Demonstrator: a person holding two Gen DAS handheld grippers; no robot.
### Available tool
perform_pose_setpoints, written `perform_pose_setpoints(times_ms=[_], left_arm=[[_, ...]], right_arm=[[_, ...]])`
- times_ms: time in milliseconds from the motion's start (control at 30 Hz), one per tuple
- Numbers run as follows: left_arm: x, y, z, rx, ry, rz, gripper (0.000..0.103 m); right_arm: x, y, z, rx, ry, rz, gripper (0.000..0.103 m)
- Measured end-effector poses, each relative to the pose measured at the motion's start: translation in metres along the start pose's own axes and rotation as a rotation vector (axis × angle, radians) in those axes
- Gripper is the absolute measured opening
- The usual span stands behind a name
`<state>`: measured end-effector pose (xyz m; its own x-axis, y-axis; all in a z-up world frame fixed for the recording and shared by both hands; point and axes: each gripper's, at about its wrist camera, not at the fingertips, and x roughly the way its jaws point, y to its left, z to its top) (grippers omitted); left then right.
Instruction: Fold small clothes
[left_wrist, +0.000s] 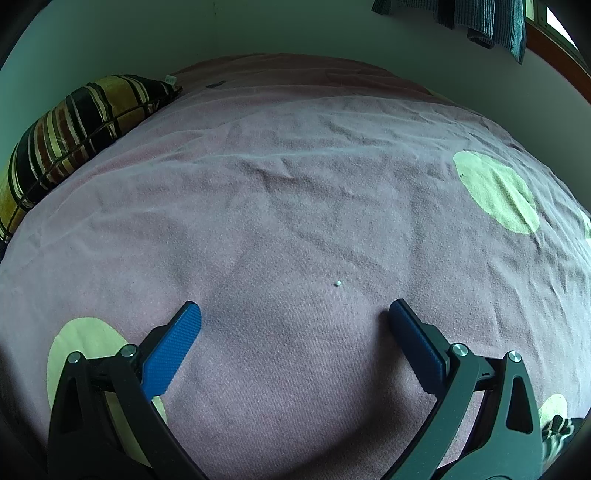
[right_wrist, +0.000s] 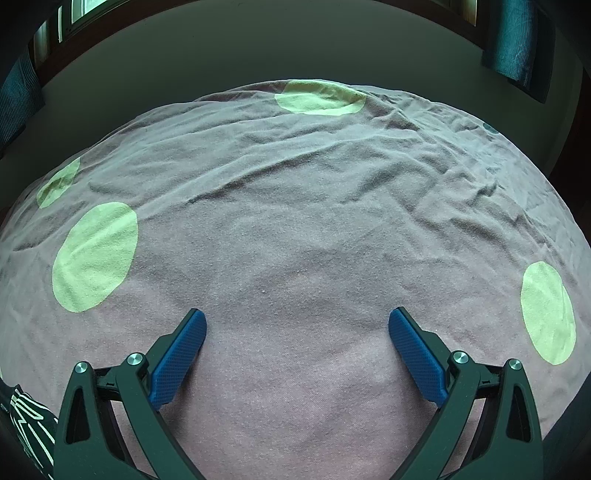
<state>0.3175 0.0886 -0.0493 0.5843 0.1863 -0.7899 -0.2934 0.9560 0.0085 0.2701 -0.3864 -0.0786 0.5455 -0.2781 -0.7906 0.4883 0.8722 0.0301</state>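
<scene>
A dark garment patterned with pale zigzag lines (right_wrist: 27, 424) lies at the near edge of the bed, only a corner of it showing: it sits at the bottom left of the right wrist view, partly behind that gripper's frame, and the same dark-and-pale patterned cloth (left_wrist: 559, 430) peeks in at the bottom right of the left wrist view, so it lies between the two grippers and touches neither. The left gripper (left_wrist: 293, 314) hangs over bare bedding with its blue textured pads (left_wrist: 173, 350) spread wide apart, nothing between them. The right gripper (right_wrist: 297, 321) is likewise over bare bedding, its blue pads (right_wrist: 179, 360) wide apart and empty. Under both stretches a wrinkled mauve-pink fleece bedspread (left_wrist: 295, 206) printed with large pale green discs (right_wrist: 94, 256); one disc lies just beside the left gripper's left finger, another well off to the right in that view, and in the right wrist view discs sit to the left, to the far right and at the far edge. A tiny white speck (left_wrist: 337, 283) rests on the spread just ahead of the left gripper's open fingers. At the far left of the left wrist view a striped cushion in black, gold and maroon (left_wrist: 70, 144) leans where the bed meets a plain pale wall (left_wrist: 258, 26). Dark teal ribbed curtains (left_wrist: 480, 18) hang beside a wooden window frame (left_wrist: 550, 48) above the far corner.
</scene>
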Motion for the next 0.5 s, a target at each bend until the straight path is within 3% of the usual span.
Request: perform_pose_setpoints(times_ms=[500], left_arm=[[0.0032, 0.0026, 0.0025, 0.004, 0.004, -0.001, 0.101]], right_arm=[[-0.0005, 0.0001, 0.0008, -0.001, 0.0, 0.001, 0.099]])
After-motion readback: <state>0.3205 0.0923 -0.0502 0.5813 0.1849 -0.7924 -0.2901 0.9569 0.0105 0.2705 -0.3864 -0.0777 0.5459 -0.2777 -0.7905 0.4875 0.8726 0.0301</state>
